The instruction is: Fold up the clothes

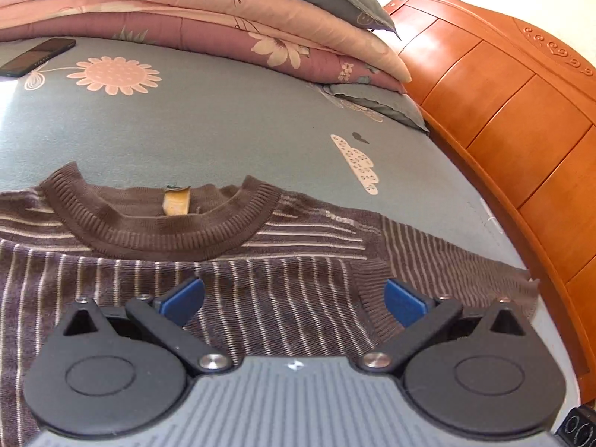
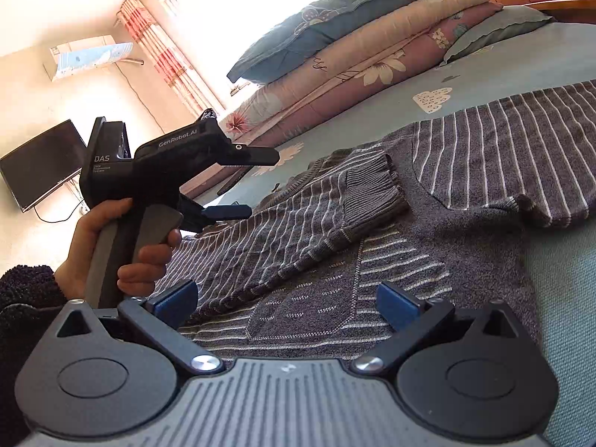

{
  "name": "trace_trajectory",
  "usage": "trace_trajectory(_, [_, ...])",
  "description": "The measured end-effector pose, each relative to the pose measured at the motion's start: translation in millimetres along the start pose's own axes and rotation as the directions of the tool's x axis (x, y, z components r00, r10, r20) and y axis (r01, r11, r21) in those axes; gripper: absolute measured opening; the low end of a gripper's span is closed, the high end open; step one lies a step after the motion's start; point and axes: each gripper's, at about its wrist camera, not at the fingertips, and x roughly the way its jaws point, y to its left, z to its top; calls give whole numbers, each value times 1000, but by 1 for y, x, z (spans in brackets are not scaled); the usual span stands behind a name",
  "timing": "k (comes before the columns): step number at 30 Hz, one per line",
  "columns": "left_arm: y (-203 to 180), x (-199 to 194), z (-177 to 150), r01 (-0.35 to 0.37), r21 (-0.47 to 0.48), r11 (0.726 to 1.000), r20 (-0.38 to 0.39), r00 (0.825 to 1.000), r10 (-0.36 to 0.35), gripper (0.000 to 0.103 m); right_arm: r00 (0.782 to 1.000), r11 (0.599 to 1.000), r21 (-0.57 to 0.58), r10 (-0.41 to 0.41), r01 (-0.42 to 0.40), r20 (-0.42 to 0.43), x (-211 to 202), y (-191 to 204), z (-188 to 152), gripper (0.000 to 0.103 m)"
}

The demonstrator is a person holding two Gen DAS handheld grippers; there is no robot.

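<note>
A brown knitted sweater with thin pale stripes lies flat on the bed, its ribbed collar facing away from me with a yellow label inside. One sleeve is folded across the body, its ribbed cuff just ahead of my right-hand blue pad. My left gripper hovers open over that sleeve, nothing between the fingers. In the right wrist view the same sweater spreads out with the folded sleeve's cuff on top. My right gripper stands open above the sweater's lower body. A hand holds the left gripper at the left, its jaws apart.
A stack of folded floral quilts and grey pillows lies at the far side of the grey-blue bedsheet. A dark phone rests on the bed at far left. An orange wooden headboard runs along the right.
</note>
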Motion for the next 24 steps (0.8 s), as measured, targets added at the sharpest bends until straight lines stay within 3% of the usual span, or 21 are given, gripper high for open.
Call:
trace_trajectory(3, [-2,-1,-4,-123,115,986,-12,992,125,101,1000,1000,2,2,-2,1,0,-1,0,103])
trace_trajectory(6, [-1,0,-8,-259,211,943,-29,962,271,101,1000,1000,1,1,-1,0,0,-1,0,103])
trace_trajectory(7, [2,-1,-9,-278,222,935,-25,957,290,101,1000,1000,1,1,-1,0,0,-1,0,103])
trace_trajectory(10, [11,0,-13,-264,197,944,-45,960,277,101,1000,1000,1,1,-1,0,0,-1,0,103])
trace_trajectory(13, [20,11,-18,-290,185,939,-70,949,307,102,1000,1000,2,1,-1,0,0,-1,0,103])
trace_trajectory(24, [14,29,-11,-313,193,930,-39,945,326,103,1000,1000,3,2,-2,0,0,-1,0,103])
